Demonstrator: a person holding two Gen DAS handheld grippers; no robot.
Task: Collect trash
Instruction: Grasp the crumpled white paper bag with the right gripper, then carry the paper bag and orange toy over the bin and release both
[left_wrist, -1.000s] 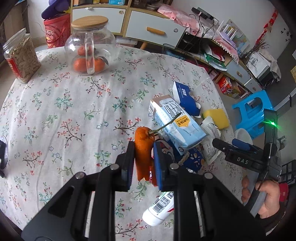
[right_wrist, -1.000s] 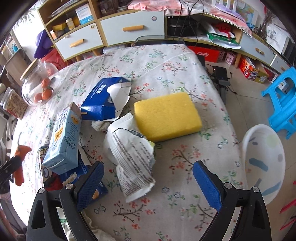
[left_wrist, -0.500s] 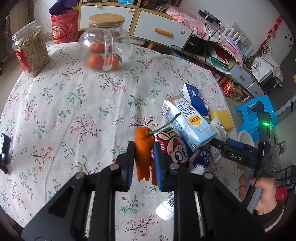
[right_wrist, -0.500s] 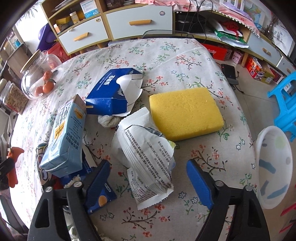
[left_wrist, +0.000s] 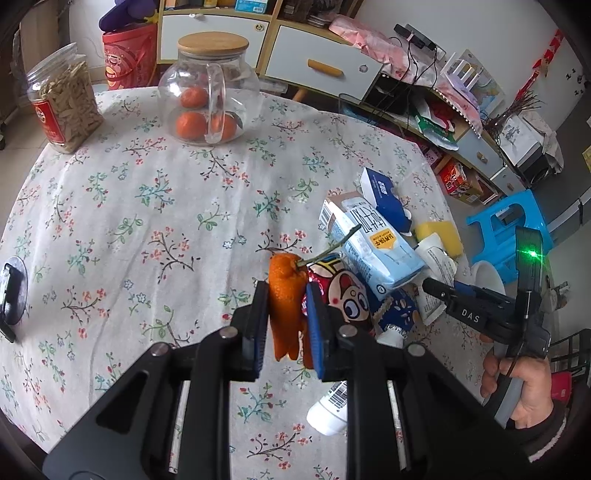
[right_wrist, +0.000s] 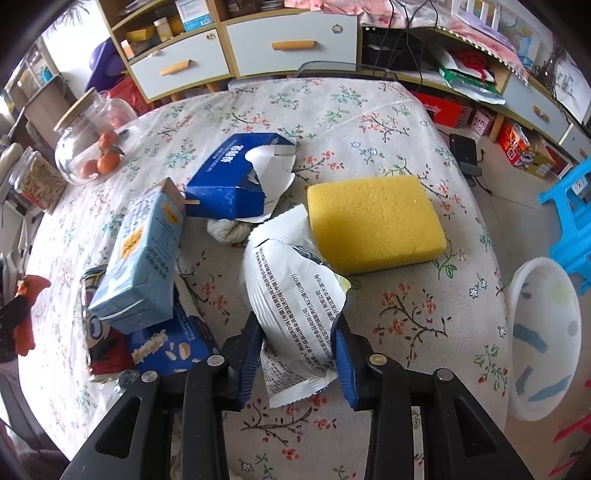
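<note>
My left gripper (left_wrist: 286, 299) is shut on a strip of orange peel (left_wrist: 282, 280) with a green stalk and holds it above the flowered tablecloth (left_wrist: 147, 221). My right gripper (right_wrist: 297, 325) is shut on a crumpled white wrapper (right_wrist: 291, 280) with black print, its blue pads (right_wrist: 251, 339) pressing on both sides of it. The wrapper lies against a yellow sponge (right_wrist: 373, 221). In the left wrist view the right gripper (left_wrist: 439, 291) shows from the side, held by a hand (left_wrist: 524, 387), at the table's right edge.
A light blue milk carton (right_wrist: 144, 258), a torn blue tissue box (right_wrist: 229, 173), a red snack bag (left_wrist: 340, 291) and a white bottle (left_wrist: 328, 410) lie in a pile. A glass jar of oranges (left_wrist: 207, 92) and a seed jar (left_wrist: 62, 99) stand at the back. A white bin (right_wrist: 543, 332) is beside the table.
My right gripper went from wide open to shut on the white wrapper, moving a little closer to it. The left gripper still holds the orange peel, with the view shifted slightly.
</note>
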